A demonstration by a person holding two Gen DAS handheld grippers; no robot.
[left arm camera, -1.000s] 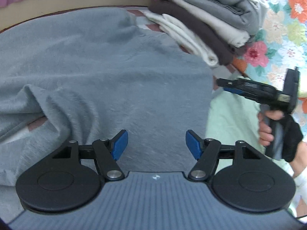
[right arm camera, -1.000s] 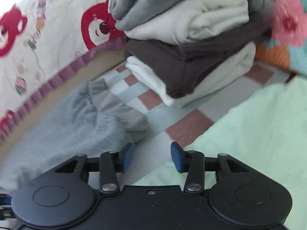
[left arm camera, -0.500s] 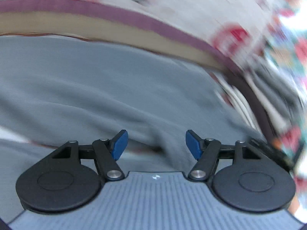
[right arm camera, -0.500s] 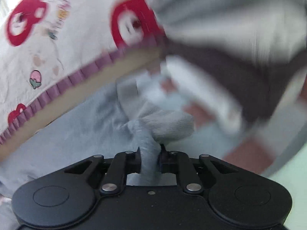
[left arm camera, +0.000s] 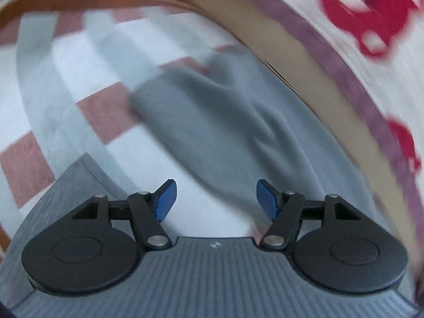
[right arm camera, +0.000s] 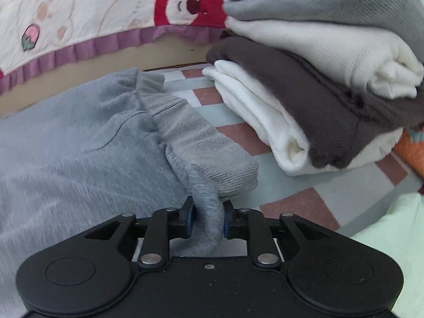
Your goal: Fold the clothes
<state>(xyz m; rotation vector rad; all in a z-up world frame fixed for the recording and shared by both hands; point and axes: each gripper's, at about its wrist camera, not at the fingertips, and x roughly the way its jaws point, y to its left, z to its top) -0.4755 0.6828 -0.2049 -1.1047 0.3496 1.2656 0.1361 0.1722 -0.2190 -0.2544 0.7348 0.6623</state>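
A grey sweatshirt point(right arm camera: 79, 143) lies spread on the checked sheet. Its ribbed hem point(right arm camera: 206, 148) bunches at the near right corner. My right gripper point(right arm camera: 206, 222) is shut on a fold of that grey cloth, which hangs down between the blue pads. In the left wrist view, another part of the grey sweatshirt point(left arm camera: 228, 124), blurred, lies ahead on the sheet. My left gripper point(left arm camera: 213, 198) is open just short of it, with nothing between its fingers.
A stack of folded clothes point(right arm camera: 331, 87), grey, cream, brown and white, stands right of the hem. A quilt with red bears and a purple frill point(right arm camera: 111, 16) runs along the back. A pale green cloth point(right arm camera: 397, 251) lies near right. The pink-and-white checked sheet point(left arm camera: 79, 84) stretches left.
My right gripper has moved onto the sweatshirt's hem corner and shut on it. My left gripper, still open, has swung fast away from the garment's body toward its far end by the quilt.
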